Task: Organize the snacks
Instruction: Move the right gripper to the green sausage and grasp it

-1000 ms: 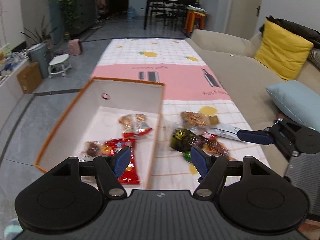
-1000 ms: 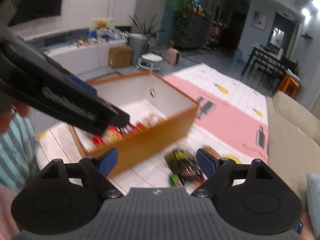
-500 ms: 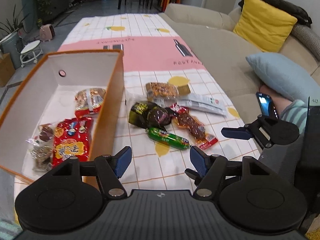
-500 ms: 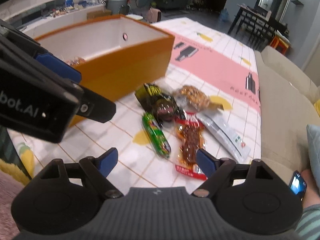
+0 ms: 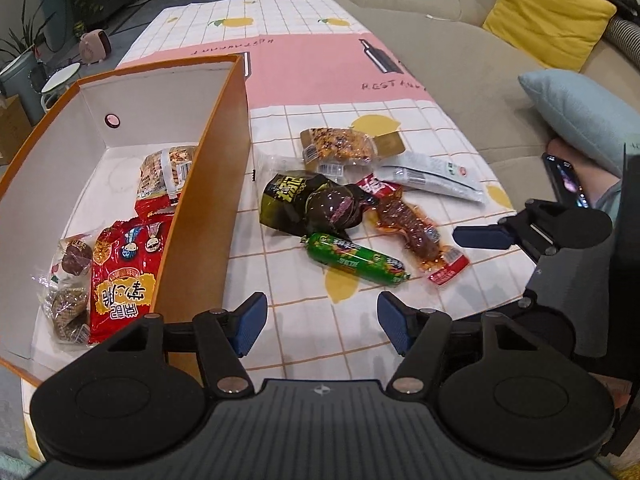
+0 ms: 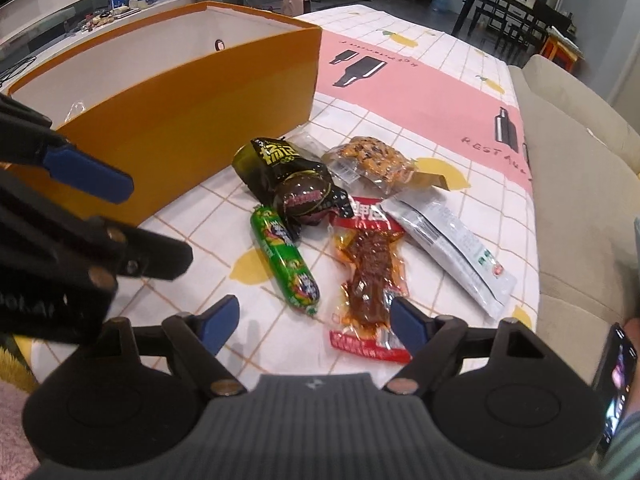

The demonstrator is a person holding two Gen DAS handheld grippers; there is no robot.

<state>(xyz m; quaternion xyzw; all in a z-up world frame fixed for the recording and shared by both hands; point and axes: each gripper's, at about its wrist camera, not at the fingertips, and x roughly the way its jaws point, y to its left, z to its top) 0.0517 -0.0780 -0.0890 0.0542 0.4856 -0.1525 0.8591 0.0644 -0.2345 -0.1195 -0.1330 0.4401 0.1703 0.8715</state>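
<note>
Snacks on tabletop: five packets are lying in a loose cluster just right of the box, on the checked cloth (image 5: 352,344).
Green sausage (image 5: 356,259): is lying nearest both grippers, its far end touching the dark packet.
Dark packet (image 5: 312,204): is sitting just beside the box wall, overlapping the red strip's top edge.
Red strip (image 6: 370,276): a clear pack of brown meat is stretching toward the right gripper, its red end nearest the camera.
White pack (image 6: 452,246): is lying at an angle, just right of the red strip.
Nut bar (image 5: 340,146): is resting farthest away, touching the dark packet and the white pack.
Box (image 5: 208,184): orange outside and white inside, is standing open at the left of the tabletop.
Snacks in box: a red bag (image 5: 126,276), a nut pack (image 5: 166,172) and a clear bag of brown sweets (image 5: 70,280) are lying on its floor.
Left gripper (image 5: 320,322): is hovering above the near tabletop edge, fingers spread wide and holding nothing.
Right gripper (image 6: 316,320): is hanging over the red strip and sausage, fingers spread wide and empty.
Sofa (image 5: 460,52): is running along the right side, carrying a yellow cushion (image 5: 548,12) and a blue cushion (image 5: 580,112).
</note>
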